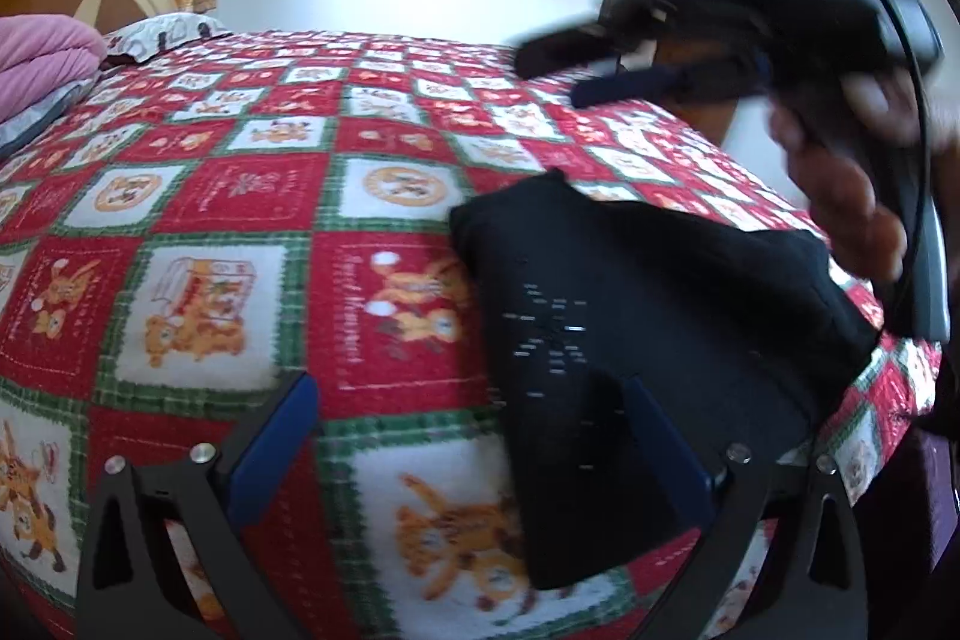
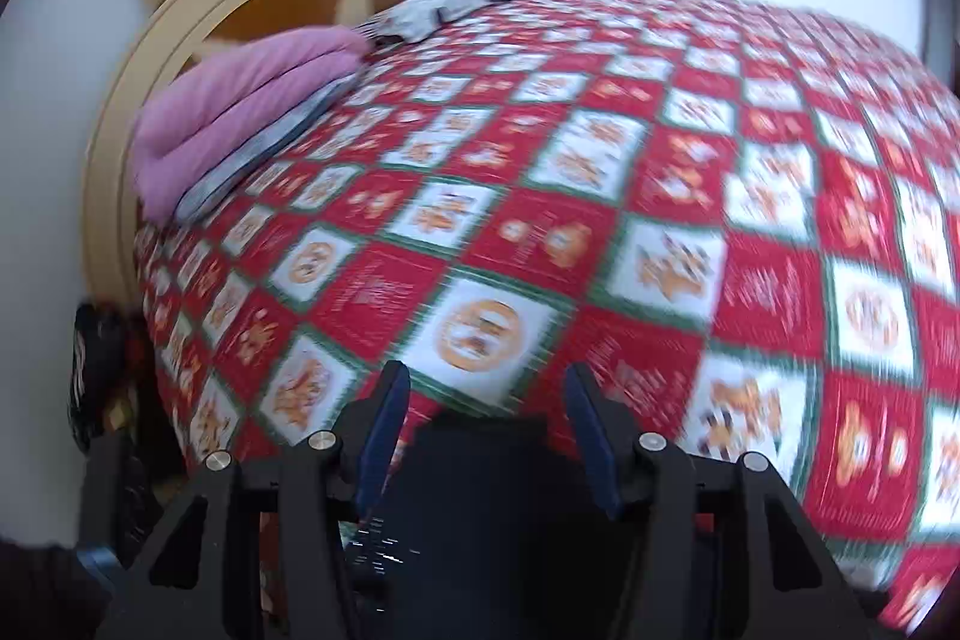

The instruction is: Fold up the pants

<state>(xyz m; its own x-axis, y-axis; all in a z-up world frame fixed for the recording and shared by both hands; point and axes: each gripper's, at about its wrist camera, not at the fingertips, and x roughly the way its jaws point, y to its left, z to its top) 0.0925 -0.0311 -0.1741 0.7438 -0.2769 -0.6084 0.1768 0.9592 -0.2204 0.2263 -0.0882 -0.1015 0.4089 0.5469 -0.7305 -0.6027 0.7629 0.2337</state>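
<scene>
- Bedroom, white walls: a bed (image 1: 252,196) under a red, white and green teddy-bear quilt fills both views, with a cream arched headboard (image 2: 198,40) at its far left end.
- Far left on the bed lie a folded pink blanket (image 1: 42,52) and a patterned pillow (image 1: 162,34).
- Near left, the left claw (image 1: 474,400) hangs above the quilt with its jaws wide apart and nothing between them; its right finger overlaps the near part of the pants in the picture, contact unclear.
- Right of centre, near the bed's near right edge, the black pants (image 1: 648,328) lie in a compact bundle, a small pale stitched mark on top.
- Far right, the right claw (image 1: 552,76), held by a hand (image 1: 852,196), is up in the air over the bundle, jaws parted about halfway and empty; its own view shows only quilt between the fingers.
- Judgement: the folding looks close to done, with neither claw gripping the cloth. Next would be a check of the edges, or pressing the bundle flat and squaring it.
</scene>
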